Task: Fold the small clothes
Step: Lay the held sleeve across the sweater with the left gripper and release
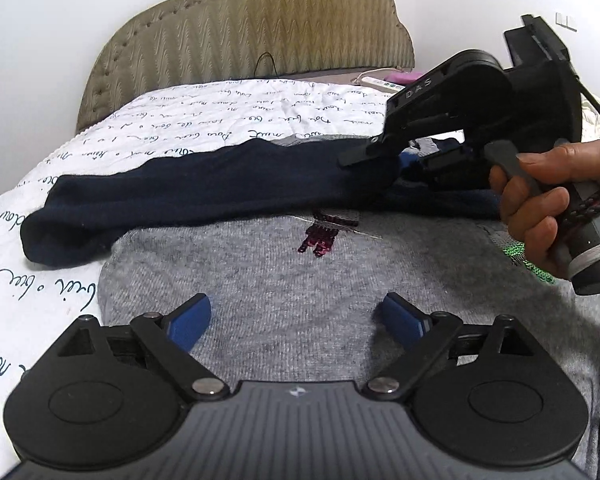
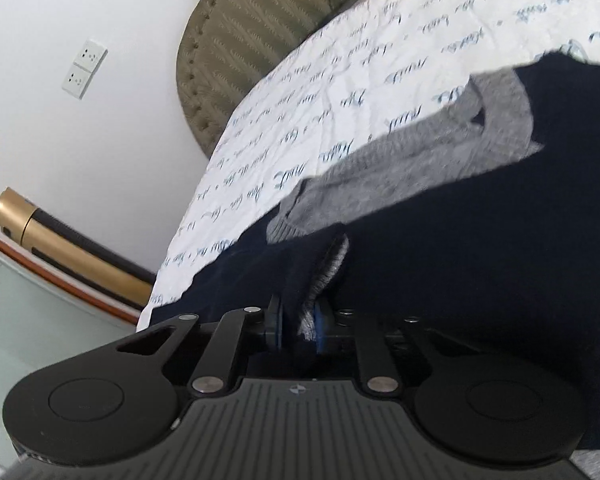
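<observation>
A small grey knit sweater (image 1: pixel 300 280) with navy sleeves lies spread on the bed, with red sequins (image 1: pixel 320 240) and green sequins (image 1: pixel 528 256) on its front. One navy sleeve (image 1: pixel 180 188) stretches across to the left. My left gripper (image 1: pixel 296 304) hovers open over the grey body, nothing between its blue pads. My right gripper (image 1: pixel 364 156), held by a hand (image 1: pixel 540 200), reaches onto the navy sleeve near the shoulder. In the right wrist view that gripper (image 2: pixel 300 320) is shut on a pinched fold of navy and grey ribbed fabric (image 2: pixel 328 264).
The bed has a white quilt (image 1: pixel 220 120) with dark script and a padded olive headboard (image 1: pixel 260 32). A power strip (image 1: pixel 380 82) lies beyond the bed. Left of the bed are wall sockets (image 2: pixel 84 68), a gold cylinder (image 2: pixel 72 248) and a glass surface (image 2: pixel 40 312).
</observation>
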`<state>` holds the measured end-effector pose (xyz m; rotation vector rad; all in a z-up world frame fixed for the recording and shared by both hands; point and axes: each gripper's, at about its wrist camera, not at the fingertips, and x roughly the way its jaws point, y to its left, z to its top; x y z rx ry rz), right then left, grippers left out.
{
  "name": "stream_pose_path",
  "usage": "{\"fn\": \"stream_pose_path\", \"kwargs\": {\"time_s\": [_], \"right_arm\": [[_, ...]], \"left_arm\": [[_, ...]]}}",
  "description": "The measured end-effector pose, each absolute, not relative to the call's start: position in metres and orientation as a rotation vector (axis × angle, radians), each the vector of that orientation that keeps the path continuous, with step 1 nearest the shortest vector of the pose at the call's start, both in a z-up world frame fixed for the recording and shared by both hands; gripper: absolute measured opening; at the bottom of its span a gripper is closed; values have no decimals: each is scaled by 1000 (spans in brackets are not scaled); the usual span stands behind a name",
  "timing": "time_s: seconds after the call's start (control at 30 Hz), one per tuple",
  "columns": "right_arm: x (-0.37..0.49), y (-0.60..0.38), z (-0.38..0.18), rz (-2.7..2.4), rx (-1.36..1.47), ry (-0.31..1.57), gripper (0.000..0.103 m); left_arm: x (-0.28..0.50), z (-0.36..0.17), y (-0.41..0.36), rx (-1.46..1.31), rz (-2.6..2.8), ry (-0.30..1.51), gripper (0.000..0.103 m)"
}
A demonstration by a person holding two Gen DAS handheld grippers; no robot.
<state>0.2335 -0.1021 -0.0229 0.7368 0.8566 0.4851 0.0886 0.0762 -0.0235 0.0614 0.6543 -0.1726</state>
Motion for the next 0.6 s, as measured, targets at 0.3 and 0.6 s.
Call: {"fn": "stream_pose_path", "kwargs": {"time_s": [0.3, 0.6], "right_arm": [[220, -113, 39, 410, 502, 666, 16], [194, -175, 63, 251, 386, 544, 16]], "left_arm": [[134, -1, 117, -62, -106, 694, 94], [150, 1, 147, -179, -52, 690, 94]]}}
